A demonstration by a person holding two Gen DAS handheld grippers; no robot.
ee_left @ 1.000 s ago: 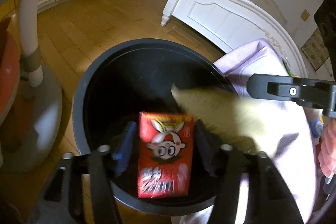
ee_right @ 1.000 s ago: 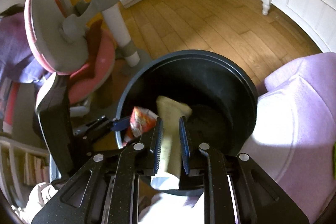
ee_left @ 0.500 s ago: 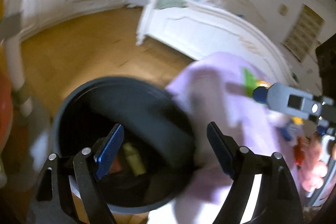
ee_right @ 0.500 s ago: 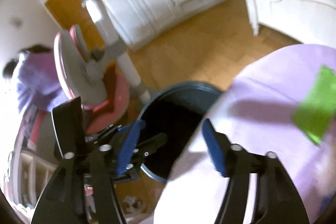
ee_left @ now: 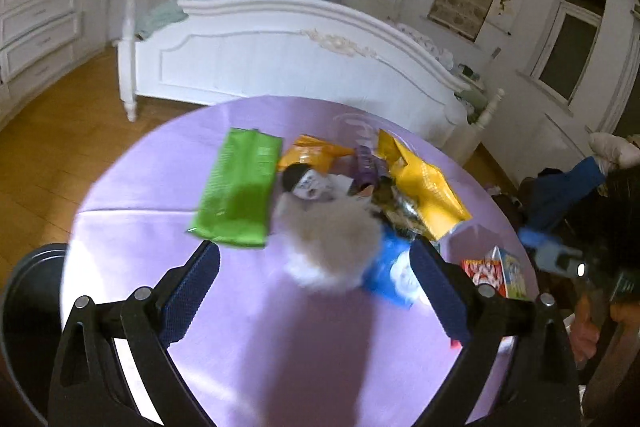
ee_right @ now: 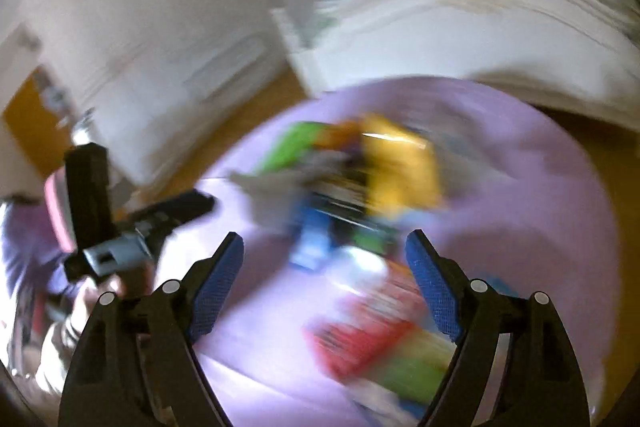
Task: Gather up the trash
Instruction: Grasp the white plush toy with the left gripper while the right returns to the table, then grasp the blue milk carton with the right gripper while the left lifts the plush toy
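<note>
My left gripper is open and empty above a round table with a purple cloth. Trash lies in a pile on it: a green packet, an orange packet, a yellow packet, a crumpled tissue, a blue wrapper and a red carton. My right gripper is open and empty over the same table; its view is blurred. A red carton lies just ahead of it. The black bin's rim shows at the left edge.
A white bed stands behind the table. White drawers line the left wall over a wooden floor. The other gripper shows at the right edge, and as a dark shape in the right wrist view.
Both grippers let go of their trash into the black bin, opened, and swung from the bin up over the purple table to face the trash pile.
</note>
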